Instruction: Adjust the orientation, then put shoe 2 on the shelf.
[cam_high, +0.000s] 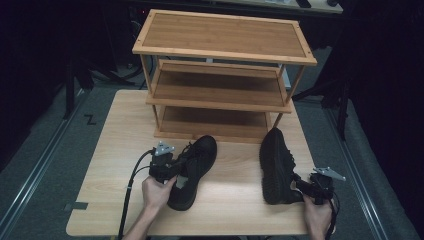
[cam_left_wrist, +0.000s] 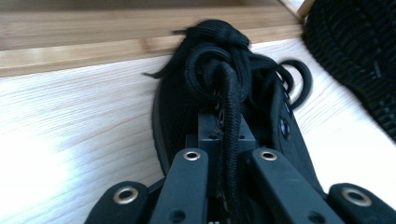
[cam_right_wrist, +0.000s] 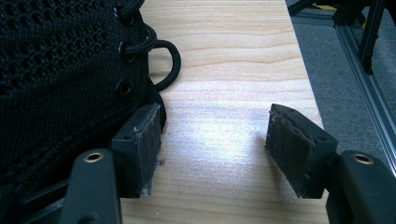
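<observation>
Fingers (cam_left_wrist: 273, 175) of the left gripper (cam_high: 172, 167): clenched on a thick black lace (cam_left_wrist: 229, 121) of the left shoe (cam_high: 196, 167), the cord running straight down between the two pads. Fingers (cam_right_wrist: 144, 140) of the right gripper (cam_high: 305, 187): released, spread wide, one pad touching the mesh side of the right shoe (cam_high: 276, 165), the other standing apart over bare wood with nothing between them.

Items: two black mesh lace-up shoes with metal eyelets and black ribbed soles. Left shoe sits upright on its sole, laces bunched in loops over the tongue. Right shoe lies tipped, sole turned toward the left shoe.

Surface: pale wood-grain worktop (cam_high: 105, 150), lit brightly near the front edge. Bamboo shoe rack (cam_high: 222, 35) of three tiers stands at the far side. Grey floor and a metal rail surround the worktop; the room beyond is dark.

Orientation: left shoe's long axis runs from near-left to far-right, toe close to the rack's bottom tier. Right shoe's long axis runs nearly straight away from the person, toe toward the rack. The shoes lie apart, side by side.
</observation>
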